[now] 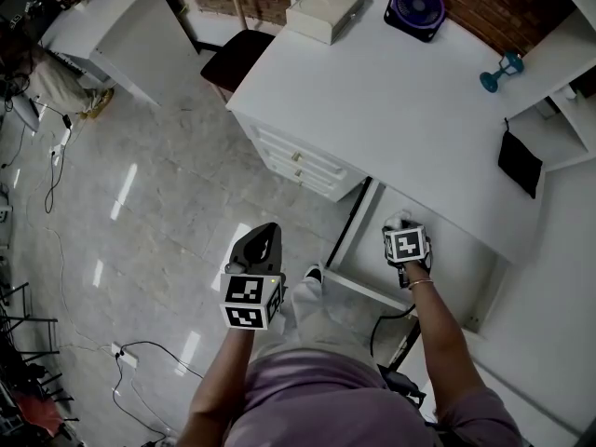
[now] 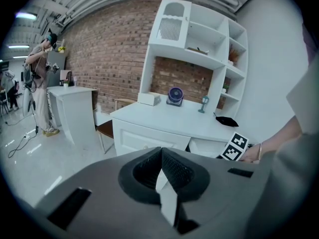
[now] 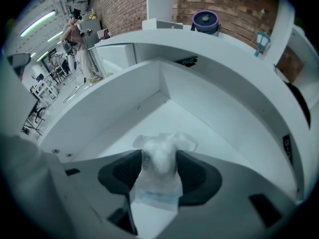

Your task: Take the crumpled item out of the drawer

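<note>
In the right gripper view a crumpled white item [image 3: 162,151] lies on the floor of the open white drawer [image 3: 114,103]. My right gripper [image 3: 159,166] points steeply down into the drawer with its jaws wide open, one either side of the item; I see no squeeze on it. From the head view the right gripper [image 1: 402,226] sits over the drawer [image 1: 363,291] under the desk edge, with a bit of the white item [image 1: 399,219] showing beyond its marker cube. My left gripper [image 1: 264,238] hangs over the floor left of the drawer, jaws together and empty, and its own view shows the left gripper [image 2: 162,166] aimed at the desk.
The white desk [image 1: 391,91] carries a purple fan [image 1: 415,9], a white box [image 1: 324,7] and a small blue stand [image 1: 503,68]. Closed drawers [image 1: 298,161] sit left of the open one. A chair [image 1: 237,59] stands behind. Cables [image 1: 140,352] lie on the floor. A person [image 2: 40,83] stands far off.
</note>
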`<action>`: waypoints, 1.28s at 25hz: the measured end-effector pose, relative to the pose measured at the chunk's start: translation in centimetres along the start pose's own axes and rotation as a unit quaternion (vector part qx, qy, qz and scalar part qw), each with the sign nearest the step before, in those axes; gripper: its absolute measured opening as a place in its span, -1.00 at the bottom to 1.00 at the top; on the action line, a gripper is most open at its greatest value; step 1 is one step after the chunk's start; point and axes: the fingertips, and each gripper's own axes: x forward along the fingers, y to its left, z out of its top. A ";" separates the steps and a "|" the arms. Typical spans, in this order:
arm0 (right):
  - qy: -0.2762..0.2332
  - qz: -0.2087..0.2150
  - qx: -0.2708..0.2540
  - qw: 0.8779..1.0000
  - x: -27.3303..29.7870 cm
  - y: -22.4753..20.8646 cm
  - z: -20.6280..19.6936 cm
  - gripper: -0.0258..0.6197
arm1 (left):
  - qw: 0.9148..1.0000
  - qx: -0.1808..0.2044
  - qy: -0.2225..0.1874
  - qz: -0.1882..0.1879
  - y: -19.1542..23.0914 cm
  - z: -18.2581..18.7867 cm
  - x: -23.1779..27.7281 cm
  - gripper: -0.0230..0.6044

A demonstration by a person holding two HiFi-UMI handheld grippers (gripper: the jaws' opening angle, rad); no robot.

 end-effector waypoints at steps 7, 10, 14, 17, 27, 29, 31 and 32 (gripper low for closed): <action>0.002 0.004 0.000 1.000 0.0 0.0 0.2 -0.24 | 1.000 -0.004 0.004 -0.004 -0.1 0.1 -0.1 -0.93; 0.006 0.000 -0.004 1.000 0.0 -0.1 0.1 -0.30 | 1.000 0.000 0.005 -0.005 -0.2 0.0 -0.3 -0.93; 0.004 -0.004 -0.011 1.000 -0.2 -0.1 0.0 -0.36 | 1.000 0.008 0.000 -0.004 -0.2 0.2 -0.8 -0.93; 0.002 0.002 -0.008 1.000 -0.5 0.2 0.0 -0.37 | 1.000 0.009 -0.002 -0.005 -0.4 0.4 -1.1 -0.93; -0.040 0.047 -0.010 0.998 -2.9 4.2 0.9 -0.41 | 1.000 0.016 -0.014 -0.017 -1.7 0.6 -1.3 -0.93; -0.048 0.056 -0.006 0.997 -3.6 5.0 0.9 -0.41 | 1.000 0.016 -0.015 -0.020 -1.9 0.5 -1.3 -0.93; -0.059 0.064 -0.003 0.996 -4.5 5.7 1.0 -0.42 | 0.999 0.016 -0.016 -0.025 -2.2 0.6 -1.4 -0.93; -0.066 0.067 -0.002 0.996 -5.0 6.0 1.1 -0.42 | 0.999 0.016 -0.016 -0.028 -2.3 0.6 -1.4 -0.93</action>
